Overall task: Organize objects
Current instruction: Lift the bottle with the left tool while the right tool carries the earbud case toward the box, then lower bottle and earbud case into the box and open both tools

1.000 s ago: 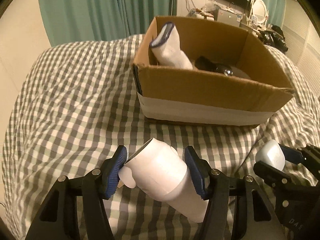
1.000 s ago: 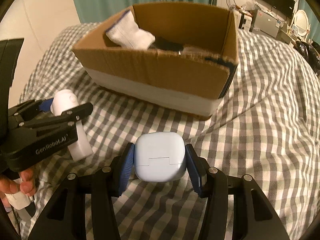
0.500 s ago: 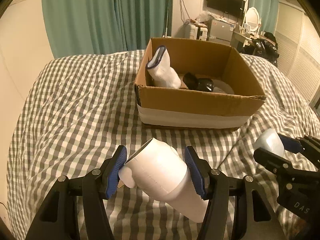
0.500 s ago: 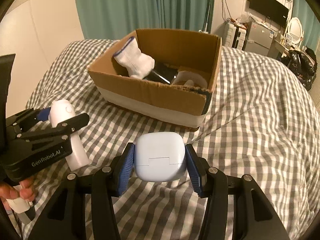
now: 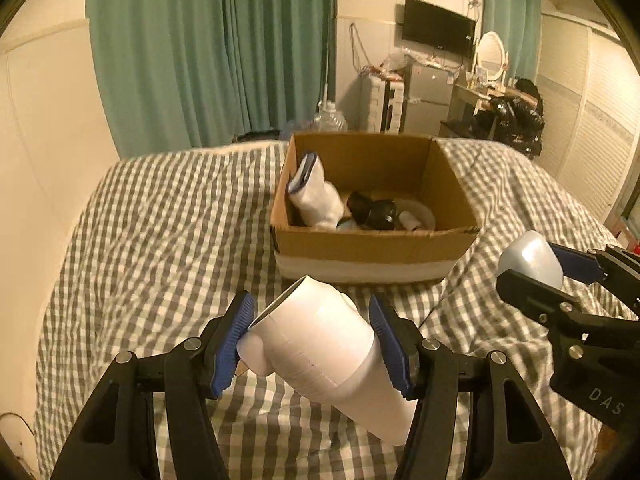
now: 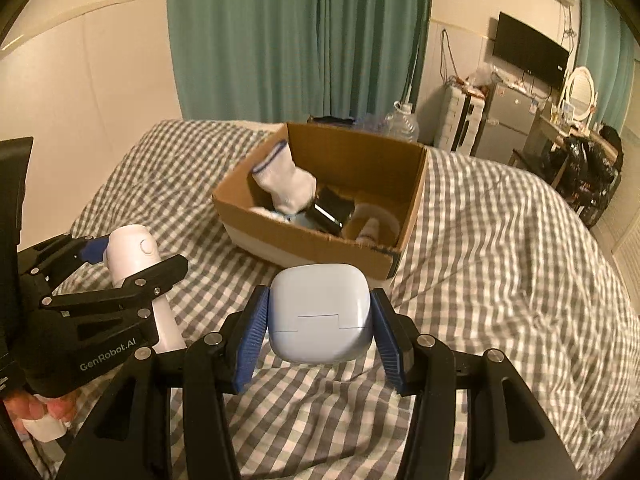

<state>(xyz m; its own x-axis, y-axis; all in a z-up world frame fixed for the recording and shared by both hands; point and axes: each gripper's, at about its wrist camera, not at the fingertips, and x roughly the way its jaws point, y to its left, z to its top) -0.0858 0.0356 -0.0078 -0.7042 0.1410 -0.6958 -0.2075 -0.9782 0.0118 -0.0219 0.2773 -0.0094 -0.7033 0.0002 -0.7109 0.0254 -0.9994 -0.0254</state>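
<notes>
My left gripper (image 5: 312, 336) is shut on a white cylindrical device (image 5: 320, 354), held tilted above the checked bedspread. In the right wrist view that device (image 6: 138, 260) shows a round button near its top, with the left gripper (image 6: 120, 268) around it. My right gripper (image 6: 320, 322) is shut on a pale blue rounded case (image 6: 320, 312); from the left wrist view the case (image 5: 530, 260) hangs at the right. An open cardboard box (image 5: 376, 242) sits ahead on the bed, holding a white sock (image 5: 316, 196), a black object (image 5: 372, 212) and a white bowl-like thing (image 6: 374, 220).
The bed is covered by a grey and white checked spread (image 5: 160, 240). Green curtains (image 5: 208, 52) hang behind it. A fridge, shelves, a wall screen and a dresser with a mirror (image 5: 490, 56) stand at the back right. A person's fingers (image 6: 40, 408) grip the left handle.
Both grippers have risen and tilted up with their loads still held. The box now looks farther off and lower in view, and more of the room behind shows.
</notes>
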